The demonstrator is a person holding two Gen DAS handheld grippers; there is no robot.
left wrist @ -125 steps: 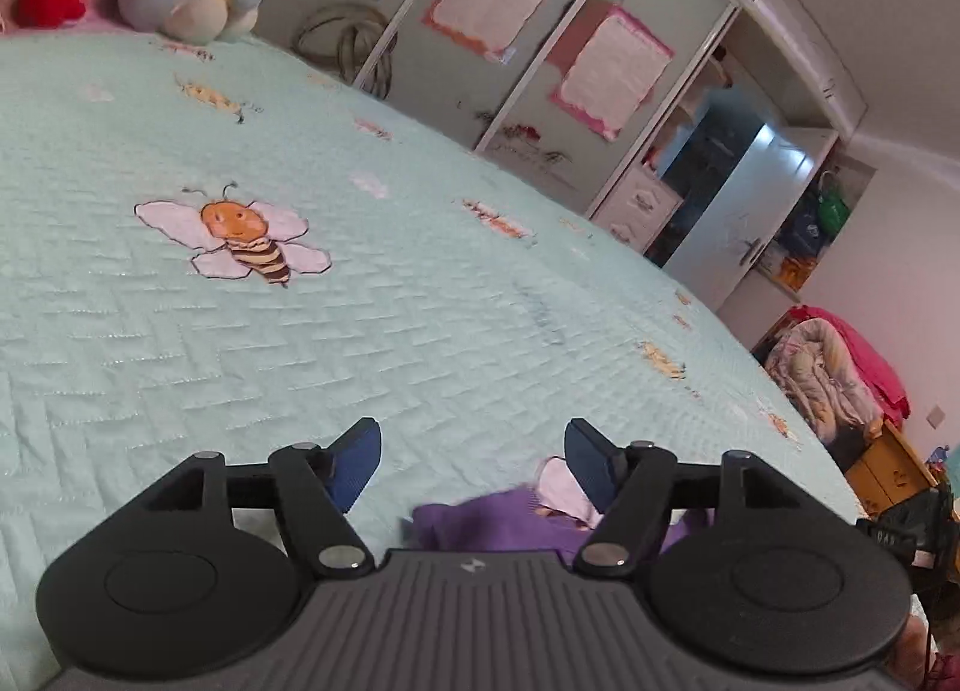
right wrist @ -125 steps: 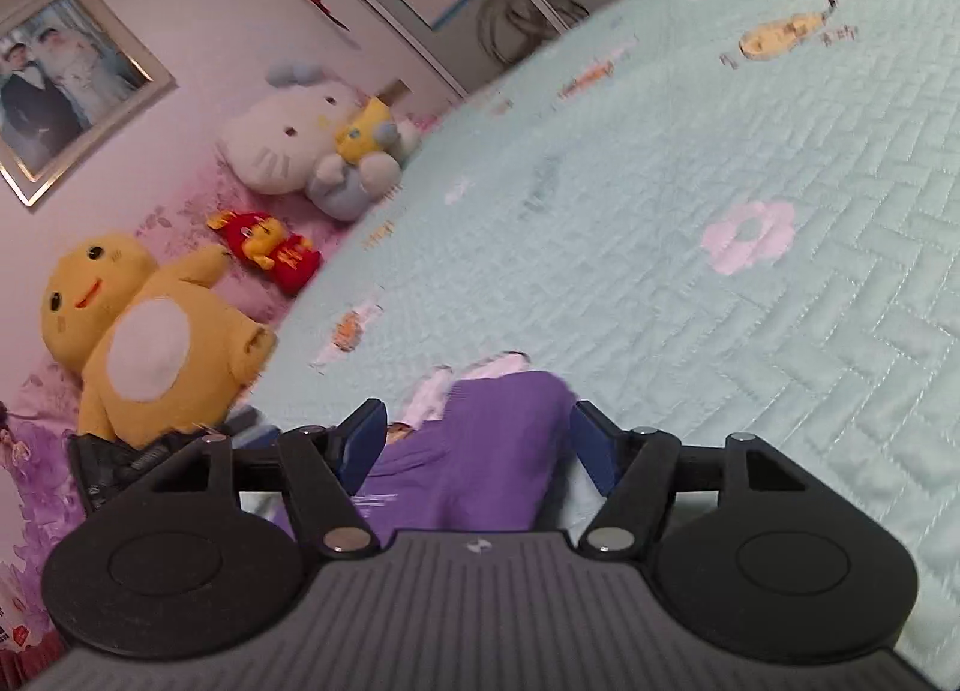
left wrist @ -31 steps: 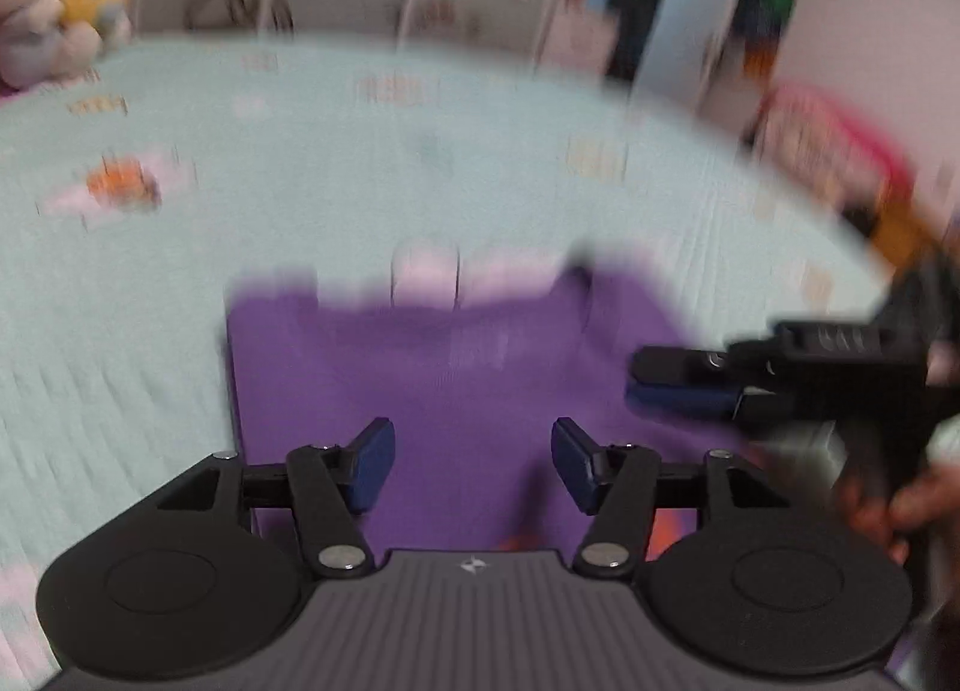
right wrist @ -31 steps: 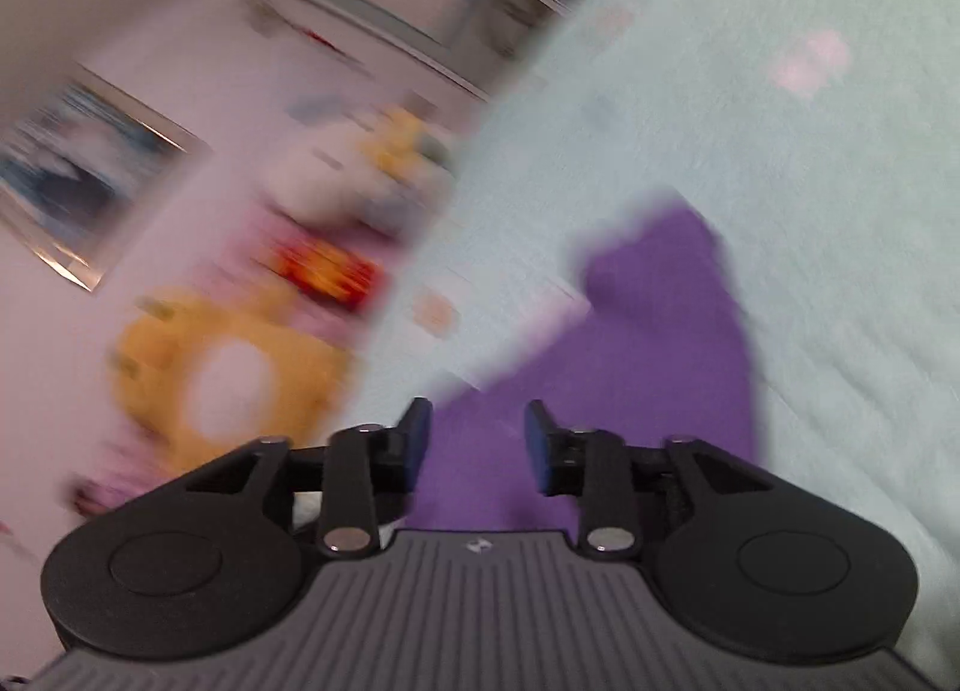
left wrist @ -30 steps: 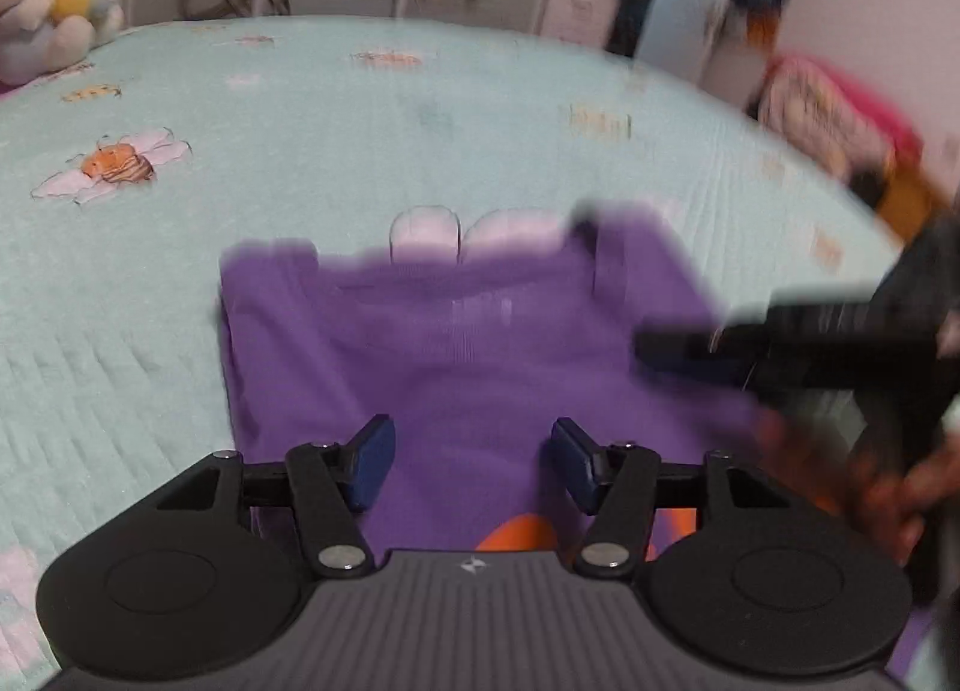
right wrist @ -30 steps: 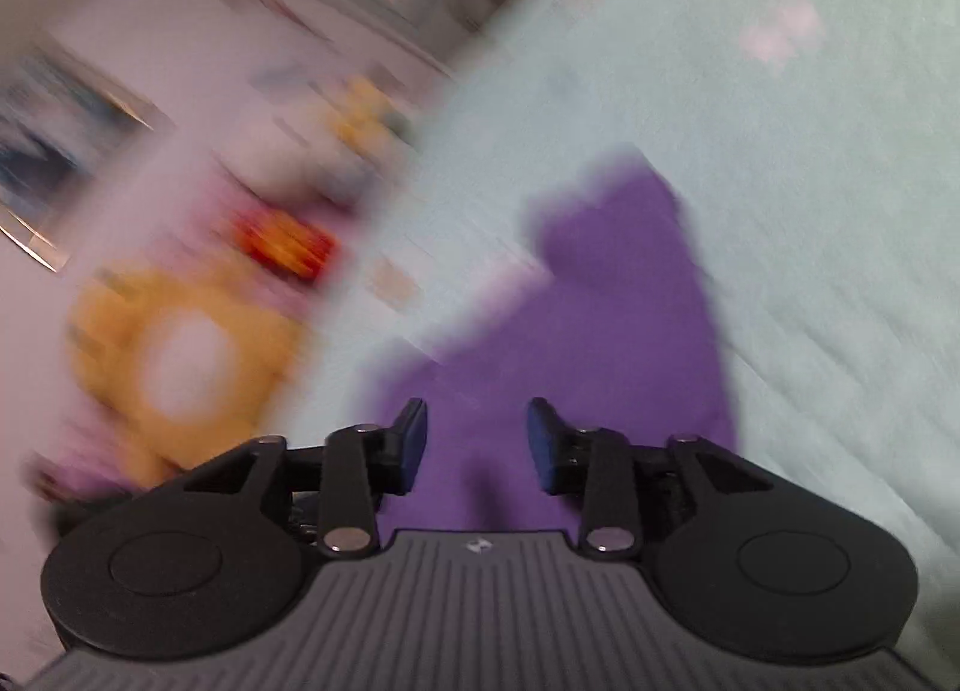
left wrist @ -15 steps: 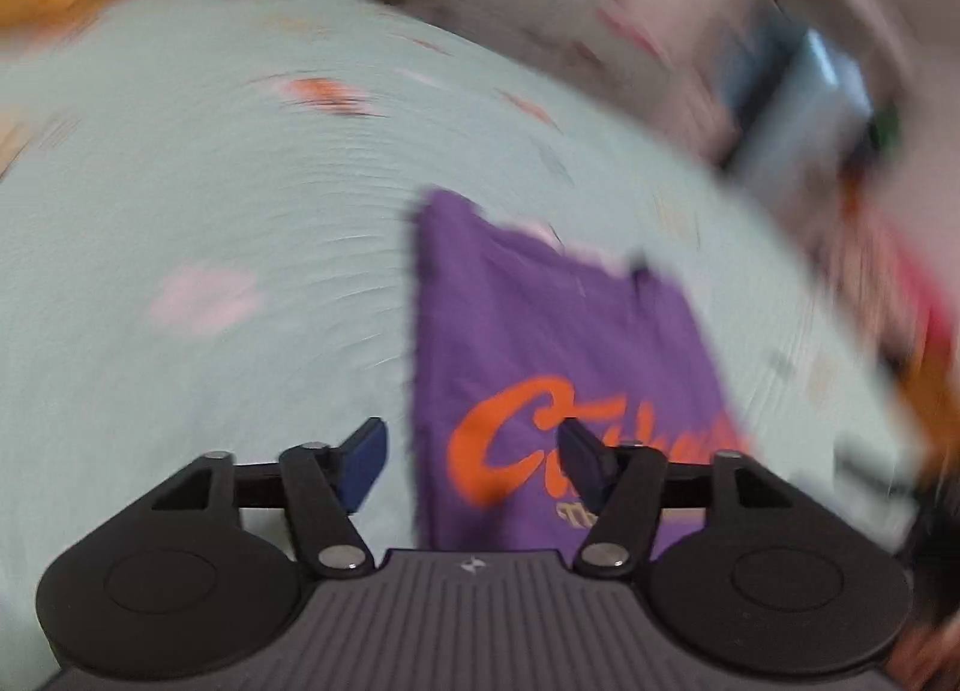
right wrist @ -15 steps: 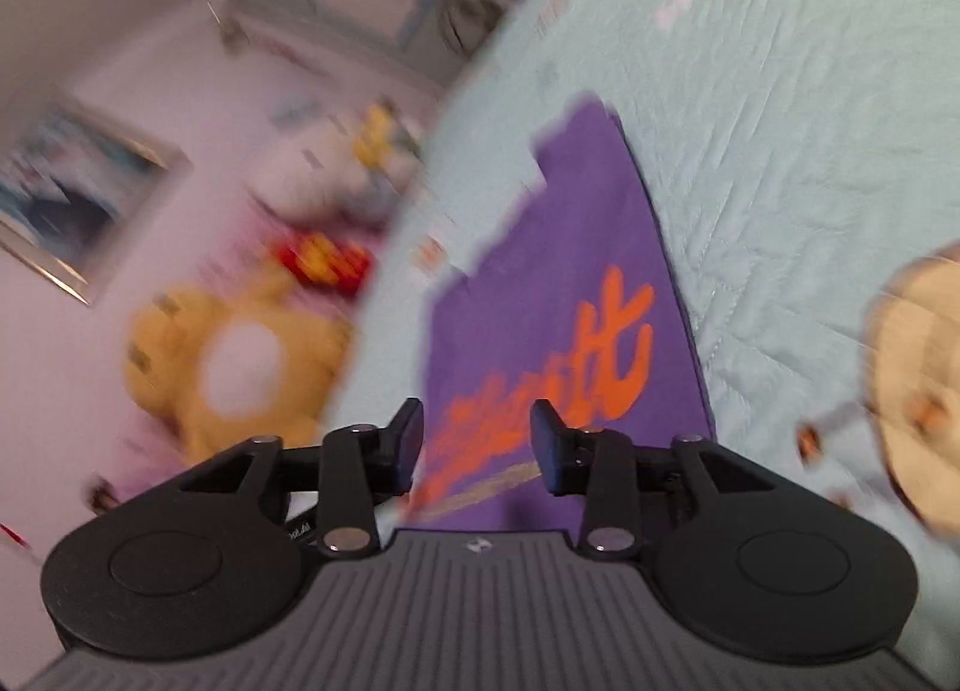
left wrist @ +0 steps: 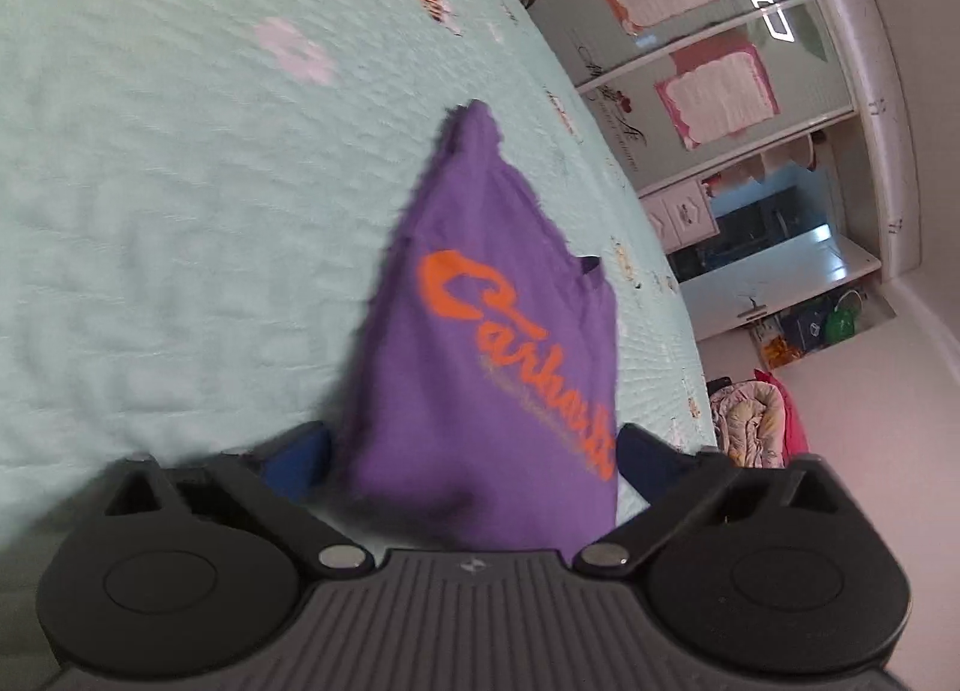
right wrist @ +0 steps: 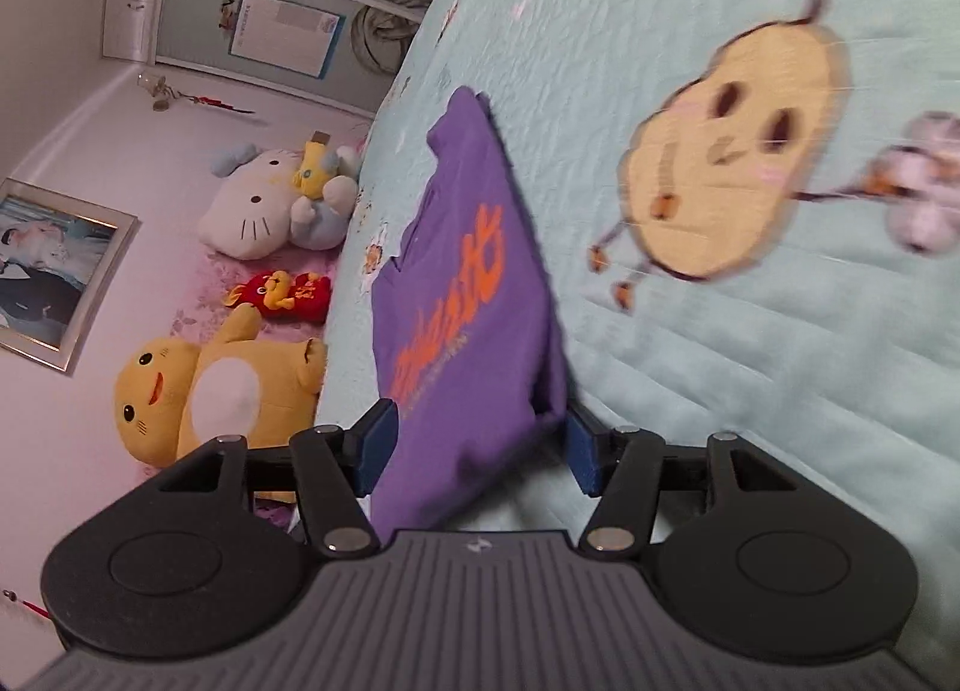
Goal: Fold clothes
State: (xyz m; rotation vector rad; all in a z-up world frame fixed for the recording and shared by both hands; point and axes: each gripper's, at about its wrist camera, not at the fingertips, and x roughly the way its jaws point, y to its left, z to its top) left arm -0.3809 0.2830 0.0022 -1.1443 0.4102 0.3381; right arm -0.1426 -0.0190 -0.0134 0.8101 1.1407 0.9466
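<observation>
Purple shirt [left wrist: 480,343] with orange script lettering lies on the mint-green quilted bed [left wrist: 150,181], stretched lengthwise away from both cameras, its near hem at the grippers. One shirt is in view.

Ordered by size, the bed comes first: the left wrist view shows its plain quilting with a pale flower print, while the right wrist view shows a large cartoon print [right wrist: 738,169] beside the shirt. Behind the bed, the left view shows a wardrobe wall with two pink-bordered posters [left wrist: 714,91] and a heap of bedding [left wrist: 750,415] on the floor side; the right view shows none of that, but three plush groups at the head of the bed: a yellow plush [right wrist: 210,385], a white cat plush [right wrist: 258,205] and a small red plush [right wrist: 282,292], plus one framed photograph [right wrist: 42,271] on the wall.

The left gripper [left wrist: 474,457] has its blue pads spread wide, with the shirt's near hem between them; the cloth fills the gap without being pinched, so it is released. The right gripper [right wrist: 477,451] is also spread, pads either side of the hem, not clenched.

Half a second ago the shirt lay flatter and farther out from the left gripper, with only its edge between the pads; now the hem bulges up right at both grippers. Four seconds ago it was a small bunched heap with no lettering showing.
</observation>
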